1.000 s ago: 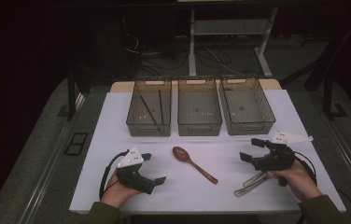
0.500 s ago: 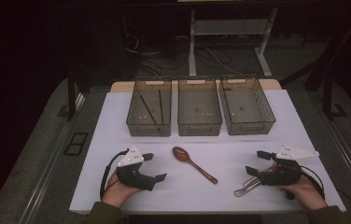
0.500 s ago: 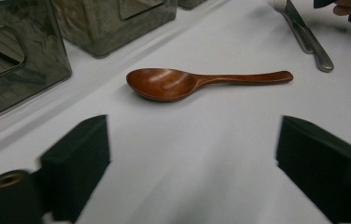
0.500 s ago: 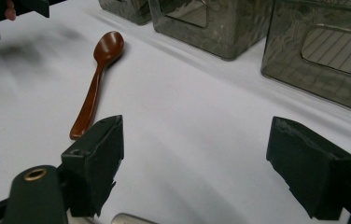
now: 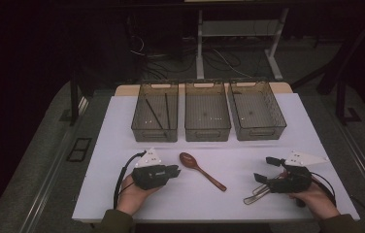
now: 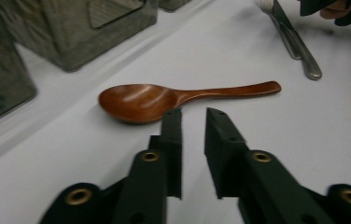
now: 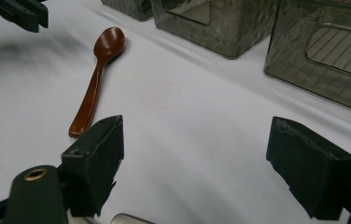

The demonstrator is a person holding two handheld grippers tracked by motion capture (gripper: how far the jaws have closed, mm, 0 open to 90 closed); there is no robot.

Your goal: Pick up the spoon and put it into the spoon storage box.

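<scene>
Wooden spoon (image 5: 201, 169) lies diagonal, bowl toward left tongs (image 5: 174, 171).

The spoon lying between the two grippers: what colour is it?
The spoon is a glossy reddish-brown, like polished wood. The left gripper view shows it best.

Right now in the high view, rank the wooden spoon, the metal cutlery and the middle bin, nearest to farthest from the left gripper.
1. The brown wooden spoon, just right of the left gripper, bowl end closest.
2. The middle clear plastic bin, beyond it at the back of the white mat.
3. The shiny metal cutlery, far across on the right, under the right gripper.
</scene>
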